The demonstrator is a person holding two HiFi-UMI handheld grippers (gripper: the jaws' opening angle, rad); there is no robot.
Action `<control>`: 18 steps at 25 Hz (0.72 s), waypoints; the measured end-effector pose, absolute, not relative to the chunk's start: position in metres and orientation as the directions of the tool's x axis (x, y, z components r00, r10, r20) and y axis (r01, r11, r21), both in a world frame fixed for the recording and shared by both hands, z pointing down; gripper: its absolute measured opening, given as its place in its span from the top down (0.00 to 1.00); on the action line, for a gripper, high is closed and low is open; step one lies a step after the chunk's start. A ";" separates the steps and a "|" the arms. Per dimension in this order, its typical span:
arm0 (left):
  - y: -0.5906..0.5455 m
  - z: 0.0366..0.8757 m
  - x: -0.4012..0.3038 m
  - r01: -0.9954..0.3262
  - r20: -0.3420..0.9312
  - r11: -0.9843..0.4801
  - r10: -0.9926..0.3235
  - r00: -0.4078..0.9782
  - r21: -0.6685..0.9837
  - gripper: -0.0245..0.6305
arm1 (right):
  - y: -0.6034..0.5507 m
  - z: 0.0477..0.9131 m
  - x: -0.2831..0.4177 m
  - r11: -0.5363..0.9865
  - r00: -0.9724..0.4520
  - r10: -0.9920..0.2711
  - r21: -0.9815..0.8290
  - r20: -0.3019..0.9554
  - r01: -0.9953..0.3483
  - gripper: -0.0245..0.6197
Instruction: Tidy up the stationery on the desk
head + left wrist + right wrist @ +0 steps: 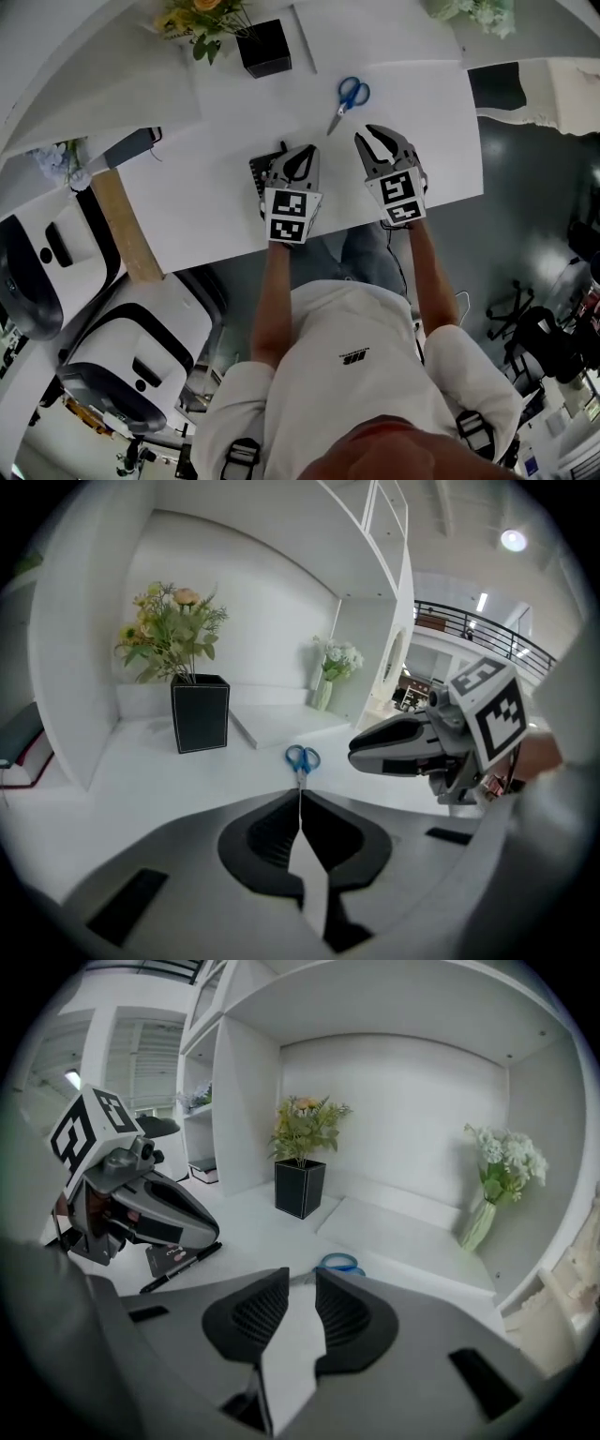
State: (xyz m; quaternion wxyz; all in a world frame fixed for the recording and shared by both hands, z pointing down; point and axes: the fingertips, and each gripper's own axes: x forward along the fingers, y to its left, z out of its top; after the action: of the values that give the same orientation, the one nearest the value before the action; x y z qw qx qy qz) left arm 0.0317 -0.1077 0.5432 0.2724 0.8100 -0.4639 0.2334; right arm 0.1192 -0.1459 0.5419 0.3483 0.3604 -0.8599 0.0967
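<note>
Blue-handled scissors (350,97) lie loose on the white table (206,211), just ahead of both grippers and untouched. A black pen (181,1267) and a small dark pad (167,1257) rest beside the left gripper (302,156) and are not yet put away. That gripper's fingers are pressed together on nothing. The right gripper (380,142) has its fingers apart, with only bare table between them, and points toward the scissors. A black pot (264,47) of flowers stands at the back. Tidying looks barely begun: nothing is held, and every item I can see is left to gather.
</note>
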 end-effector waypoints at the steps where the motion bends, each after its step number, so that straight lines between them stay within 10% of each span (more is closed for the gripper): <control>1: -0.110 0.543 0.035 -0.887 0.631 -0.404 -0.634 0.447 0.223 0.96 | -0.151 0.542 0.121 0.738 -0.511 -0.542 0.088 0.667 -0.668 0.85; 18: -0.153 0.547 0.071 -0.952 0.615 -0.233 -0.727 0.306 0.198 0.96 | -0.224 0.589 0.137 0.900 -0.555 -0.416 0.236 0.720 -0.368 0.85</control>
State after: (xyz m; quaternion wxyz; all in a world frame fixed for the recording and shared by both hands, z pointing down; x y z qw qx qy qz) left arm 0.0712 -0.1534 0.5474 0.2785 0.7585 -0.5532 0.2025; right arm 0.1373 -0.2245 0.5889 0.4158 0.2223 -0.8814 -0.0288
